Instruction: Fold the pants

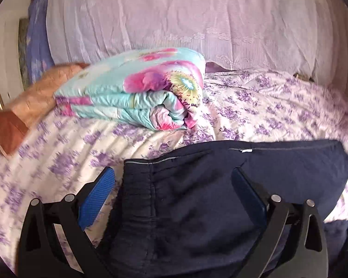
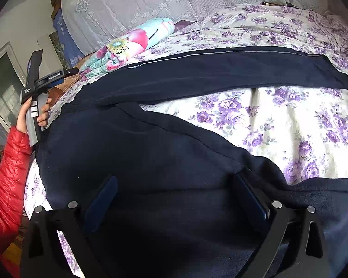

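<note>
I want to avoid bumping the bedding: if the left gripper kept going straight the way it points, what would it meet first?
Most likely the dark navy fabric pants, whose waistband end already lies between the open left gripper fingers. Beyond them comes bare floral purple bedsheet; the folded turquoise floral quilt sits left of that line, though depth is uncertain.

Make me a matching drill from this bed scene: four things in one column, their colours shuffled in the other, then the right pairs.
Things:
1. pants
2. folded quilt
3. bedsheet
4. jacket sleeve

Colours:
A. shiny red
B. cream with purple flowers
C. dark navy
D. turquoise with pink flowers

Pairs: 1-C, 2-D, 3-B, 4-A
</note>
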